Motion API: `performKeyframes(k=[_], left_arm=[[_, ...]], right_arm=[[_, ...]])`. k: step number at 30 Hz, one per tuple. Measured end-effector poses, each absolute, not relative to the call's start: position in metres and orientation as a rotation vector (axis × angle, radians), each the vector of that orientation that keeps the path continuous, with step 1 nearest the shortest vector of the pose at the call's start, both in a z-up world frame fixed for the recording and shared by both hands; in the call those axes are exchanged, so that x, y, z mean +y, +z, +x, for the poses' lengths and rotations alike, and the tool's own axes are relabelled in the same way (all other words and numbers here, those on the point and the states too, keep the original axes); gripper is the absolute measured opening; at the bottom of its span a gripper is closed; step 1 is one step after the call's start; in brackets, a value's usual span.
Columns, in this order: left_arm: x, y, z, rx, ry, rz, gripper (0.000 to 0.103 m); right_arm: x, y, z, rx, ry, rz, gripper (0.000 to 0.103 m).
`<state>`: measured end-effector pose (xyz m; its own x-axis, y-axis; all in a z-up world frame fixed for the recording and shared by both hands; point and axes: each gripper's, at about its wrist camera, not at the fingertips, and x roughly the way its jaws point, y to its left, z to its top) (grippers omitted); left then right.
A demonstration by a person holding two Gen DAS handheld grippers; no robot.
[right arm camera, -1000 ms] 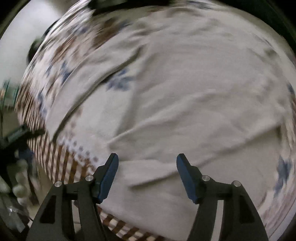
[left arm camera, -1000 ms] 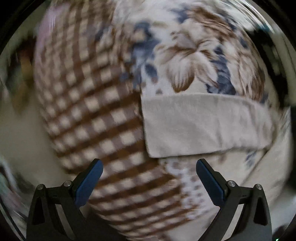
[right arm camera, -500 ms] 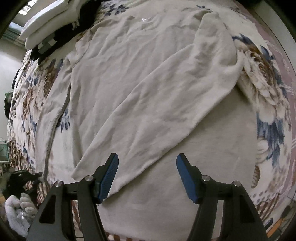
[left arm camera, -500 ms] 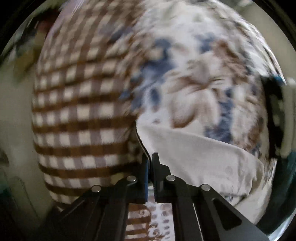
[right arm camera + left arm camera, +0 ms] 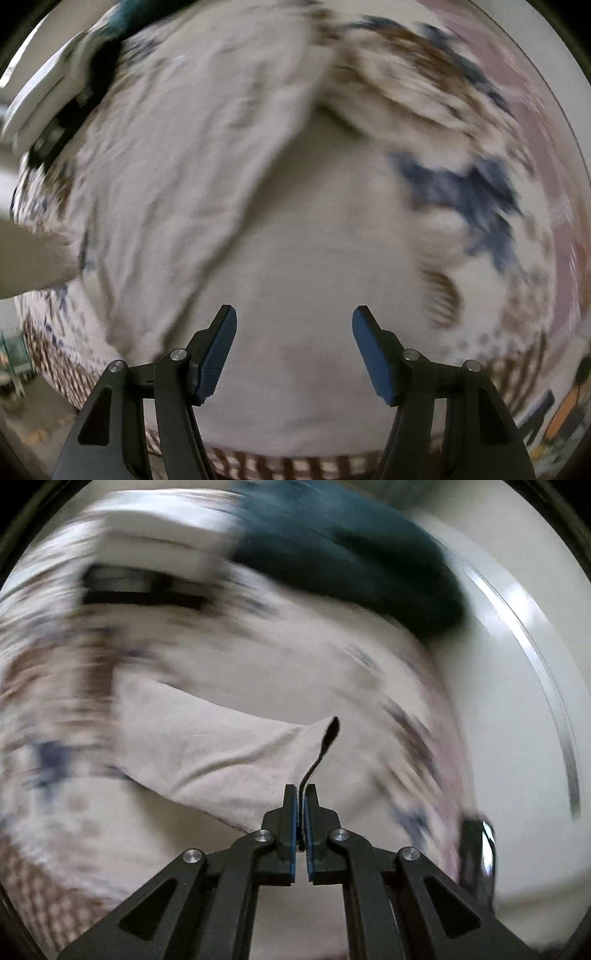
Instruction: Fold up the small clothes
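Observation:
A beige long-sleeved garment lies spread on a floral bedspread. In the left wrist view my left gripper is shut on the edge of the garment's sleeve and holds it lifted above the bed. In the right wrist view my right gripper is open and empty, just above the garment's lower body. One sleeve lies folded diagonally across the garment. Both views are motion-blurred.
A dark teal cloth and a white folded pile lie at the far end of the bed. A checked border marks the bed's near edge. A black strip lies at the far left.
My left gripper closed on the sleeve edge and lifted it, swinging toward the far end of the bed. My right gripper stayed open and moved lower over the garment.

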<state>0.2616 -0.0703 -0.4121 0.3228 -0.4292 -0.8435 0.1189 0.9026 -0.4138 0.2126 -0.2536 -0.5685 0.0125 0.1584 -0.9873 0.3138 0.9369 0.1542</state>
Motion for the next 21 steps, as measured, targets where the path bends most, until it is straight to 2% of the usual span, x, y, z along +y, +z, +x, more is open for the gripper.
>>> performKeyframes(k=[2,7,10,13,14,15,16,17,18,21], left_arm=[[-0.123,-0.432,0.245,1.27,-0.513,-0.235,0.002],[-0.189,-0.482,0.197,1.402,-0.676,-0.062,0.002],[-0.195,-0.506,0.185,1.466,-0.678,0.0,0.004],[-0.177,-0.515,0.188,1.564,-0.661,-0.059,0.006],[-0.165,-0.514,0.191,1.566,-0.64,-0.081,0.017],[-0.156,-0.512,0.186,1.56,-0.619,-0.097,0.04],[-0.14,-0.508,0.189,1.547,-0.594,-0.132,0.054],[-0.124,-0.502,0.191,1.533,-0.566,-0.157,0.08],[-0.11,-0.5,0.196,1.516,-0.519,-0.184,0.085],[-0.068,-0.497,0.207,1.475,-0.351,-0.206,0.085]], right_arm=[[-0.279,-0.567,0.198,1.57,-0.177,0.393,0.067],[-0.331,-0.567,0.159,1.584,-0.282,0.423,0.067],[-0.35,-0.568,0.139,1.594,-0.309,0.436,0.067],[-0.362,-0.567,0.125,1.589,-0.3,0.472,0.067],[-0.366,-0.566,0.122,1.58,-0.291,0.491,0.067],[-0.371,-0.564,0.119,1.57,-0.281,0.51,0.067],[-0.375,-0.562,0.116,1.555,-0.262,0.541,0.067],[-0.379,-0.559,0.115,1.541,-0.242,0.568,0.067],[-0.378,-0.557,0.115,1.531,-0.228,0.585,0.067],[-0.357,-0.557,0.129,1.518,-0.137,0.635,0.067]])
